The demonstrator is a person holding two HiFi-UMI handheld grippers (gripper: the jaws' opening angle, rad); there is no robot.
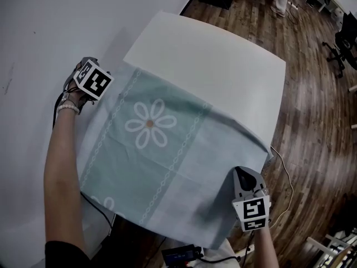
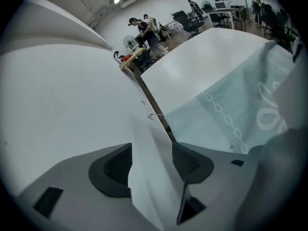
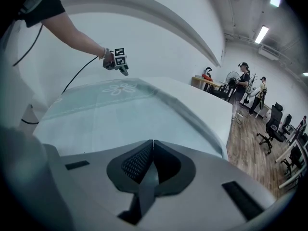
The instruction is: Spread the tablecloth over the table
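Left hand-held gripper (image 2: pixel 151 160): spread wide, tablecloth (image 1: pixel 167 149) fold loose between. Right hand-held gripper (image 3: pixel 152 150): pinching tablecloth. Half covering white desk (image 1: pixel 223 60); wooden floor (image 1: pixel 318 121) beyond.

The teal tablecloth (image 1: pixel 184 166) bears white daisies (seemingly chain-bordered); the table (image 1: pixel 223 66) is white.

1. One table (image 1: pixel 223 66), its white top filling the middle of the head view.
2. One tablecloth (image 1: pixel 184 166), across the lower half of that top.
3. Two grippers: the left gripper (image 2: pixel 151 160) and the right gripper (image 1: pixel 241 173).
4. Two marker cubes: the left cube (image 1: pixel 92 81) at mid left and the right cube (image 1: pixel 254 213) at lower right.
5. One whole printed flower (image 1: pixel 149 124) at centre, with part of a second at the lower left hem.
6. Two standing people (image 3: pixel 243 88) at the right of the right gripper view, with one fan (image 3: pixel 233 78) beside them.
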